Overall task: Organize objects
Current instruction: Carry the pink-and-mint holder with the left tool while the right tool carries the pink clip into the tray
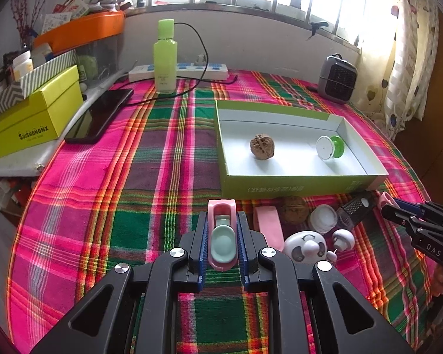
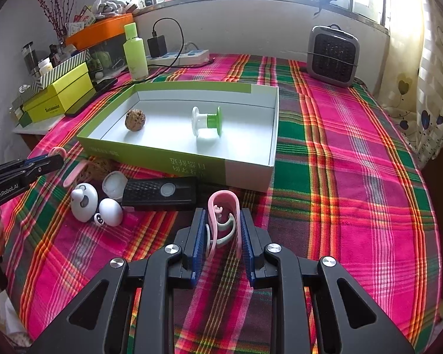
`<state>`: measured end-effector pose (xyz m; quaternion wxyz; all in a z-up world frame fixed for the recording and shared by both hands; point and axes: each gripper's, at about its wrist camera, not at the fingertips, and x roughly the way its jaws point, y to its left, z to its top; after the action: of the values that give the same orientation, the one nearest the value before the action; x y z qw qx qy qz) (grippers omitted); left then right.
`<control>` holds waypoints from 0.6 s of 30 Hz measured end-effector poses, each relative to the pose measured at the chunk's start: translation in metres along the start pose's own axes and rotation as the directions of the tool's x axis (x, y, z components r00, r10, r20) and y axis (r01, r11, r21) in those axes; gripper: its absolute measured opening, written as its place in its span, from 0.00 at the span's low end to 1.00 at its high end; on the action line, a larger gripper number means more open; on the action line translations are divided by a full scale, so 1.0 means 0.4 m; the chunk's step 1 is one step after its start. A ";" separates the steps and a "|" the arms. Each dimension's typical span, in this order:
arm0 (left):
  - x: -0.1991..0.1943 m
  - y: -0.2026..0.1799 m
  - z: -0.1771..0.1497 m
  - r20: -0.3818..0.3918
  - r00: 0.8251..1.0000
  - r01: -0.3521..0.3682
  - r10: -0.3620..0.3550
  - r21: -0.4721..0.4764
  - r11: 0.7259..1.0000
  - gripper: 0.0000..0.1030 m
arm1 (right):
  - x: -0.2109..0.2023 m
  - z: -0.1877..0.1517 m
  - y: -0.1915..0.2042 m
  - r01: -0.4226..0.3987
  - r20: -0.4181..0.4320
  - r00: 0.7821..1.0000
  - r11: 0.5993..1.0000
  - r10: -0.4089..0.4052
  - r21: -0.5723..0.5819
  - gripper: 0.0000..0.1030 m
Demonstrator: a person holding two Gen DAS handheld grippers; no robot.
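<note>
Above the plaid cloth [image 1: 103, 177], each claw, left [image 1: 221, 233] and right [image 2: 223, 230], clamps a pink clip [image 1: 221, 215].

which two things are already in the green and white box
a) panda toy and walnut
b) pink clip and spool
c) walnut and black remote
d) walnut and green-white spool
d: inside the box lie only a walnut and a green-white spool; the other small items sit on the cloth outside it.

A brown wrinkled walnut [image 2: 135, 120] and a white-and-green plastic spool [image 2: 207, 121] are set apart inside the shallow green-sided cardboard tray [image 2: 174, 159]. A black rectangular remote [image 2: 159, 190] is laid just before the tray, on the plaid-clothed surface [image 2: 354, 177].
</note>
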<state>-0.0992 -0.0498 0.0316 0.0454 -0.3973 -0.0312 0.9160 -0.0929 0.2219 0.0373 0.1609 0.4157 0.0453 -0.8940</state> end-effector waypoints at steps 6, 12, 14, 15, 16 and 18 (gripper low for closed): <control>-0.015 -0.014 0.008 0.014 1.000 0.014 -0.014 0.009 1.000 0.16 | -0.017 0.006 0.000 -0.005 0.019 1.000 1.000 0.005 0.013 0.23; -0.020 -0.032 0.024 0.017 0.999 0.036 -0.036 0.018 0.999 0.16 | -0.034 0.020 0.006 -0.032 0.034 0.999 0.999 0.031 0.023 0.23; -0.017 -0.039 0.031 0.014 0.999 0.042 -0.042 0.025 0.999 0.16 | -0.039 0.026 0.010 -0.034 0.040 0.999 0.999 0.034 0.020 0.23; -0.017 -0.043 0.036 0.015 0.999 0.046 -0.046 0.029 0.999 0.16 | -0.042 0.030 0.011 -0.036 0.042 0.998 0.999 0.035 0.020 0.23; -0.016 -0.048 0.041 0.017 0.999 0.049 -0.050 0.033 0.998 0.16 | -0.045 0.035 0.013 -0.038 0.048 0.998 0.999 0.037 0.019 0.23; -0.014 -0.059 0.051 0.018 0.998 0.055 -0.056 0.037 0.998 0.16 | -0.049 0.043 0.014 -0.040 0.056 0.998 0.999 0.039 0.017 0.23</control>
<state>-0.1087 -0.0276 0.0518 0.0779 -0.3865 -0.0259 0.9186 -0.0918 0.2177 0.0637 0.1758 0.3931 0.0244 -0.9022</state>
